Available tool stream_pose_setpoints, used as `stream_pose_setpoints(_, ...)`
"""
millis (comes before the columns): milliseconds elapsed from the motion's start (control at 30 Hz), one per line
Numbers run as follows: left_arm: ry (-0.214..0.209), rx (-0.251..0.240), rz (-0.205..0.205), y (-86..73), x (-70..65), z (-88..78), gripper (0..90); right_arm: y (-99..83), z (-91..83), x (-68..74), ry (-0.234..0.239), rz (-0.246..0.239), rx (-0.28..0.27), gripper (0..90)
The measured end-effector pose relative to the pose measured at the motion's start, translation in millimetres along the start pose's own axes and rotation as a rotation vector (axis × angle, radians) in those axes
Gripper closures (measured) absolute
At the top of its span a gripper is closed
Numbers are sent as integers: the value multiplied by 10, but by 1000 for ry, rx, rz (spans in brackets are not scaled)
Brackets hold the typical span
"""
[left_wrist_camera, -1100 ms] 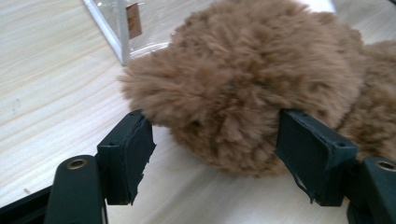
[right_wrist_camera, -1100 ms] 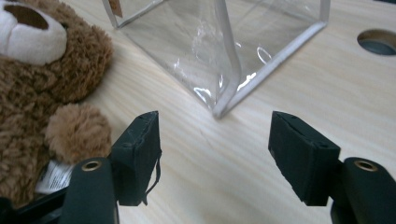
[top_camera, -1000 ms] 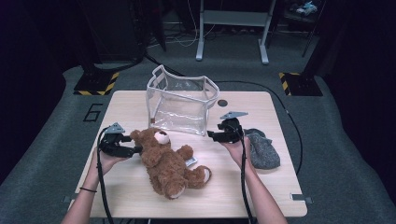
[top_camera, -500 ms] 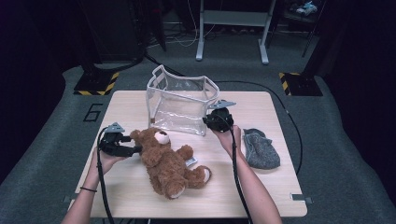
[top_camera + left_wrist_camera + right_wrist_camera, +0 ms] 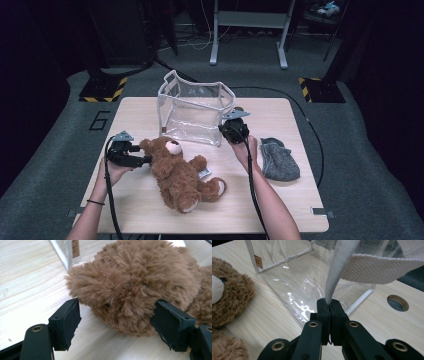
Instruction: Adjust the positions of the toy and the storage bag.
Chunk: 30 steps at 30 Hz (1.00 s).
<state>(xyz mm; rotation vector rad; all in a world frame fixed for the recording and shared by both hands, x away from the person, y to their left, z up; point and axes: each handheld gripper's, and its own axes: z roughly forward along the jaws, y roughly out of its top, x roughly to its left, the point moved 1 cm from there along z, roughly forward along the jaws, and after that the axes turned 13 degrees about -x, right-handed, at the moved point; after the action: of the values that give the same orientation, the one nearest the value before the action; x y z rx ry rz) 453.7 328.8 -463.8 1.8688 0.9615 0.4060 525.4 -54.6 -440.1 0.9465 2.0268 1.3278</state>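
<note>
High view: we are holding the left gripper (image 5: 131, 156) at the head of the teddy bear (image 5: 180, 175), which is lying on the table (image 5: 280, 210) just in front of the clear bag (image 5: 192, 112), while the right gripper (image 5: 234, 129) is gripping the bag at its near right corner; a grey cloth (image 5: 280, 159) is lying near that hand. Left gripper view: our jaws are standing apart on either side of the bear's head (image 5: 135, 287), the pads (image 5: 67, 322) barely brushing fur, so nothing is clamped yet; closing on loose fur alone is likely to let the bear slip during a lift. Right gripper view: our jaws have just been closing and are now pinched together on the white strap (image 5: 337, 272) of the bag (image 5: 294, 285). Because we are holding only a thin strip of webbing, a sideways pull is likely to tilt or collapse the soft walls, narrowing the opening, and the strap may slide out.
</note>
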Motion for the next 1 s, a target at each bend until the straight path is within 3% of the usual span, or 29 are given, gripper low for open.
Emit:
stream_pose_setpoints(100,1,6,0,6,16,10,238,-30,-79,-1,-14,-14,0,884)
stream_pose_setpoints(500,8,9,-12,18,26,25,238,-225,-495,-57,-94,49,-15,883)
stream_pose_setpoints(667,7,9,-16,15,28,22,238,-276,-613,-66,-101,47,-17,883)
stream_pose_setpoints(900,6,10,-22,13,28,27,237,-345,-773,28,-114,66,-24,883)
stream_pose_setpoints(1000,7,13,-21,13,32,32,236,-370,-845,103,-108,45,-18,883)
